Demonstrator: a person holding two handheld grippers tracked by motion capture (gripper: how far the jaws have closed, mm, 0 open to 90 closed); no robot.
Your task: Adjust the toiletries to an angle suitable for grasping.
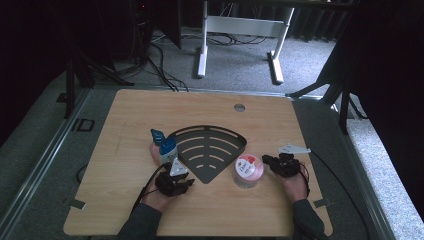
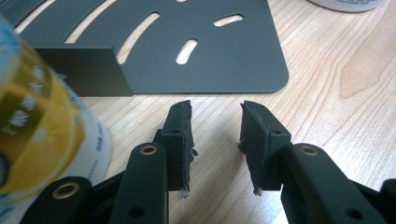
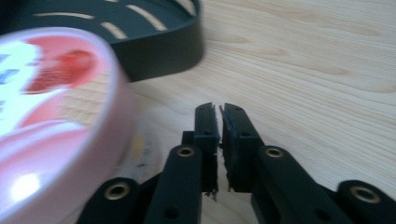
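At the left of the table (image 1: 125,115), the bottle (image 1: 167,148) with the blue cap is standing upright at the left edge of the dark fan-shaped rack (image 1: 235,137), just beyond the left gripper (image 1: 186,183); in the left gripper view it is sitting off to the left of jaws that are standing apart over bare wood with nothing between them. Moving right, the pink tub (image 1: 247,171) is resting on the table off the rack's right edge, just left of the right gripper (image 1: 266,160), whose jaws are pressing together empty. Each container is lying nearest its own hand, so I judge that either pick calls for a turn leftward.
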